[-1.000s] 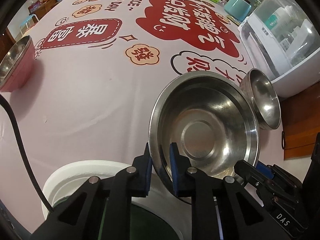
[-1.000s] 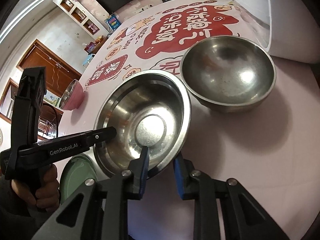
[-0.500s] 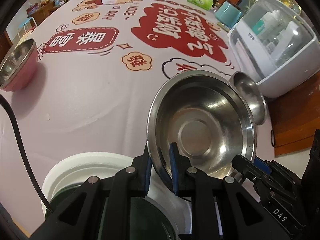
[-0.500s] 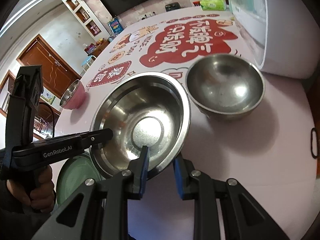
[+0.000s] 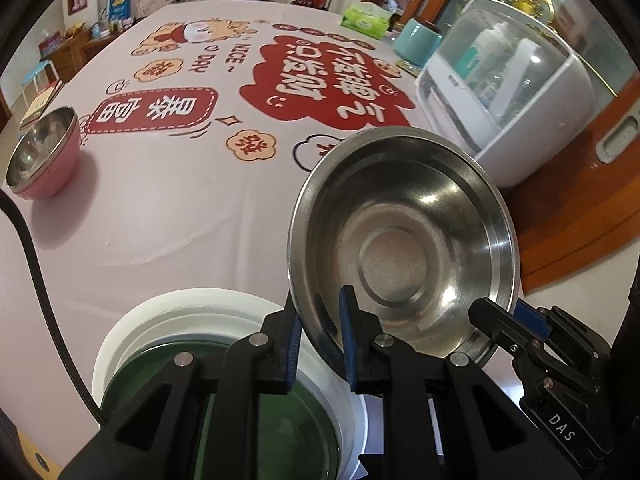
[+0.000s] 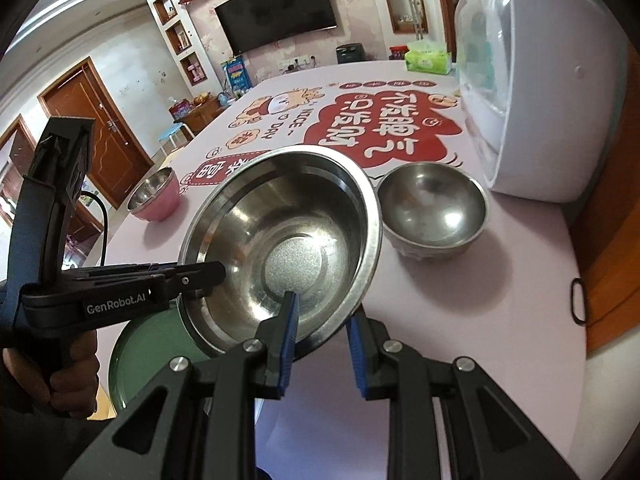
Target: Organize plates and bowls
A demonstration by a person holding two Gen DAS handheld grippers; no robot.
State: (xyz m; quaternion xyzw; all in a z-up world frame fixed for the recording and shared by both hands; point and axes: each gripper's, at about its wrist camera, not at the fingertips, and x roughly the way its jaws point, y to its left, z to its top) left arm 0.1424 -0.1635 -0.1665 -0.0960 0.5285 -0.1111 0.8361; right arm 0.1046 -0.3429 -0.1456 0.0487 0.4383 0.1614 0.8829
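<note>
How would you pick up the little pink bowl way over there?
Grip the pink bowl by its thin rim, with one finger of a hand-held gripper inside the shiny lining and one outside on the pink wall. Come down from above: it sits upright with its mouth open, and the round, sloping outside would probably slip out of a side pinch. Nothing stands close around it.

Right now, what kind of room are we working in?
Most likely a home living-dining room: a wall-mounted TV hangs beside display shelves, the dining table wears a cartoon-print tablecloth, and a countertop dish sterilizer sits near a tissue box.
</note>
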